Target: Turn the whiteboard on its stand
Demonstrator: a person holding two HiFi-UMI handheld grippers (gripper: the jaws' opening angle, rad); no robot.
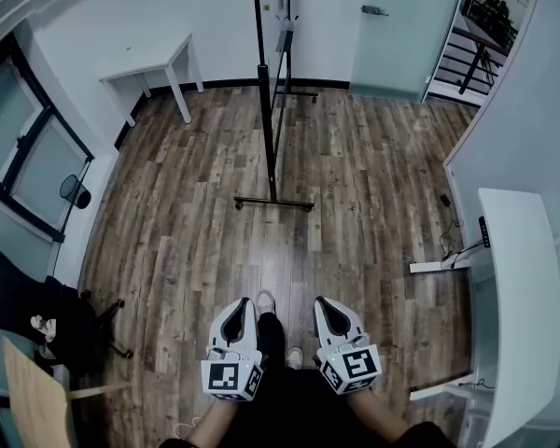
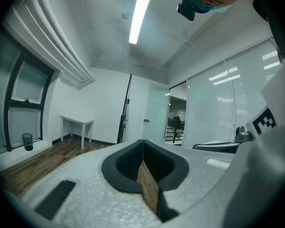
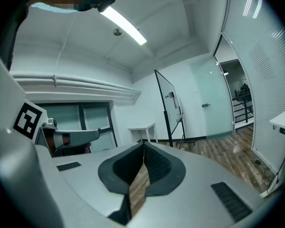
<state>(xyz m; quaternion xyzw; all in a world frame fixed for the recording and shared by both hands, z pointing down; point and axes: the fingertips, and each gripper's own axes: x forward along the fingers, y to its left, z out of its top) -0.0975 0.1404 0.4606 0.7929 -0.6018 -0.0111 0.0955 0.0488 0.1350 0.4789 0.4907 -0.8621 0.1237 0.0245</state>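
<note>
- Since both sets of jaws are pressed tip to tip, you've got nothing pinched in either one. Your left gripper (image 2: pixel 142 142) only shows a sliver of floor through the gap lower down between its pads, and it's the same deal with your right gripper (image 3: pixel 143 145).
- From the head view, both grippers sit side by side low in front of you. The marker cubes face you, the tips point out over the wood floor (image 1: pixel 355 203), and one of your shoes (image 1: pixel 264 301) pokes out between them.
- The whiteboard (image 3: pixel 167 98) is well apart from both grippers, straight ahead across the floor, upright on its black stand (image 1: pixel 273 202). You're nearly edge-on to it, so from the head view it's just a thin dark line. The right gripper view catches a bit of its white face.
- A small white table (image 1: pixel 159 63) sits against the far wall left of the board, with a frosted glass door (image 1: pixel 401 26) to the right of it.
- A long white desk (image 1: pixel 513 278) runs along your right, and a black office chair (image 1: pixel 19 306) sits off to your left.
</note>
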